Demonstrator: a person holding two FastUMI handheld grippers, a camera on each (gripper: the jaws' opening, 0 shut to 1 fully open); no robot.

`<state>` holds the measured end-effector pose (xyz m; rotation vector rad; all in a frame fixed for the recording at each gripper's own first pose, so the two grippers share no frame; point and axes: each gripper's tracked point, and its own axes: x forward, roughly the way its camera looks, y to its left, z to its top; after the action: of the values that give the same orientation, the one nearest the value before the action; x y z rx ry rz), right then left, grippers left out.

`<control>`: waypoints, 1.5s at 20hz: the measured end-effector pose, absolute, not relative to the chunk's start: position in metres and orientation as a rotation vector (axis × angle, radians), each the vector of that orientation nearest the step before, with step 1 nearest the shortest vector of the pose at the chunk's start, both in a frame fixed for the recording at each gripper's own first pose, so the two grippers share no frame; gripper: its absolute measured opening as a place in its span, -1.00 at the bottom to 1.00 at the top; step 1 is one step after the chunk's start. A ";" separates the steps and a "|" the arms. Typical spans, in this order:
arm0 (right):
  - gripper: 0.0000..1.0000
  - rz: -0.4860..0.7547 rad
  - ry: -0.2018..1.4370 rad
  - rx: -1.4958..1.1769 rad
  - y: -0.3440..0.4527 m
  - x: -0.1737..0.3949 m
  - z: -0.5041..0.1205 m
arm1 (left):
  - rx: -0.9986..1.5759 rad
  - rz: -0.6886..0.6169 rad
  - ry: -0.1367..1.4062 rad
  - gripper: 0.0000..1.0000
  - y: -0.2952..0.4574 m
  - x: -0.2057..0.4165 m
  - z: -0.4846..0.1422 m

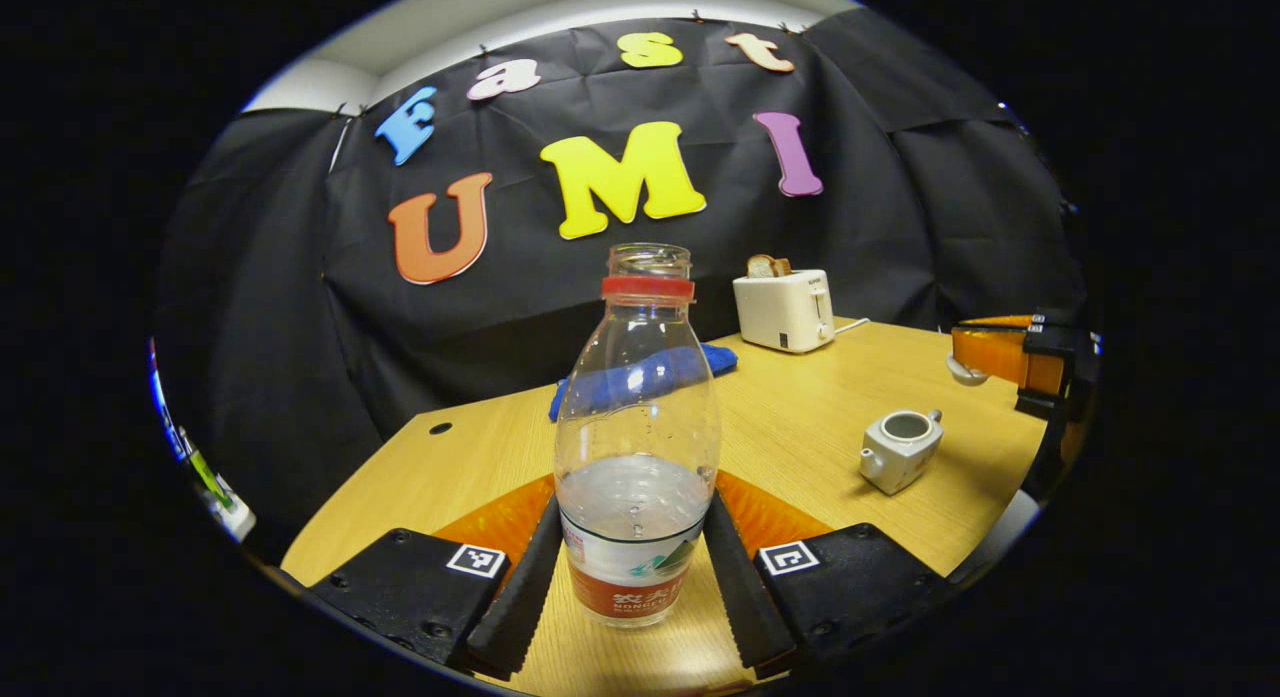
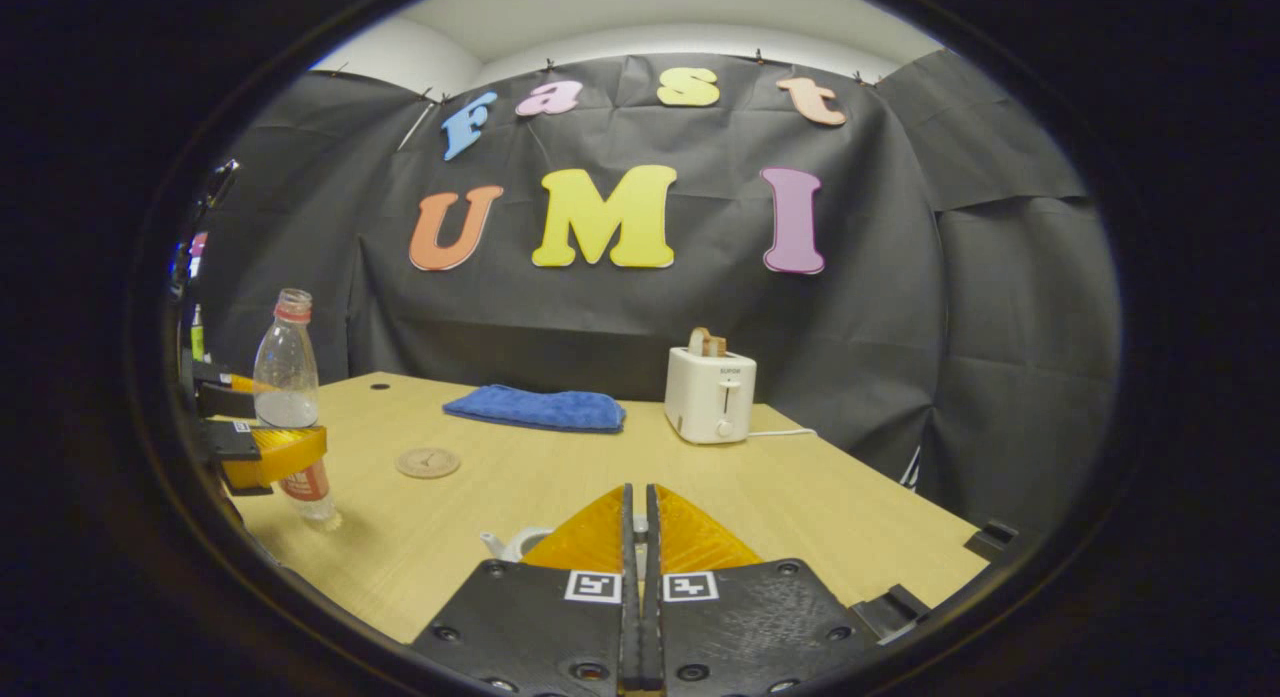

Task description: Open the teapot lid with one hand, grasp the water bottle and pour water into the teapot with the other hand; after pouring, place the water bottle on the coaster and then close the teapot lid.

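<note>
Left gripper clamps the uncapped water bottle, standing on the table. Right gripper jaws are closed; whether they hold the lid cannot be told. Teapot sits open.

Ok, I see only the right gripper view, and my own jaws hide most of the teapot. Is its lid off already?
Observer: Yes. In the left gripper view the teapot stands on the table with its mouth open and no lid on it.
Operator: Then where is the lid?
Observer: A small white piece, most likely the lid, sits at the tips of the right gripper, apart from the teapot.
Operator: And the left jaws, do they really hold the water bottle?
Observer: The left gripper has one jaw pressed on each side of the lower body of the water bottle, which is upright and has no cap.
</note>
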<state>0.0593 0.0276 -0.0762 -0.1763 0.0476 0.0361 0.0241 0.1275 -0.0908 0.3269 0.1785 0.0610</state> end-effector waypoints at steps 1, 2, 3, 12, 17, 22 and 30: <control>-0.99 0.028 0.050 -0.189 0.022 0.061 -0.076 | 0.381 0.073 0.180 0.53 0.132 0.026 -0.087; -0.99 0.021 0.053 -0.196 0.016 0.062 -0.076 | 0.427 0.088 0.185 0.53 0.134 0.029 -0.085; -0.99 0.020 0.056 -0.197 0.012 0.062 -0.077 | 0.469 0.099 0.194 0.53 0.136 0.030 -0.086; -0.99 0.002 0.067 -0.199 -0.012 0.064 -0.076 | 0.926 0.096 0.261 0.51 0.113 0.046 -0.087; -0.99 -0.015 0.080 -0.180 -0.026 0.065 -0.072 | 1.076 0.040 0.283 0.50 0.090 0.049 -0.093; -0.99 -0.054 0.091 -0.181 -0.046 0.063 -0.066 | 1.283 0.021 0.283 0.58 0.077 0.063 -0.093; -0.99 -0.093 0.100 -0.180 -0.065 0.062 -0.062 | 1.508 -0.067 0.357 0.50 0.053 0.064 -0.118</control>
<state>0.0619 -0.0648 -0.0618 -0.1796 0.0999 -0.0929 0.0640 0.0529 -0.1180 1.5085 0.3574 -0.0675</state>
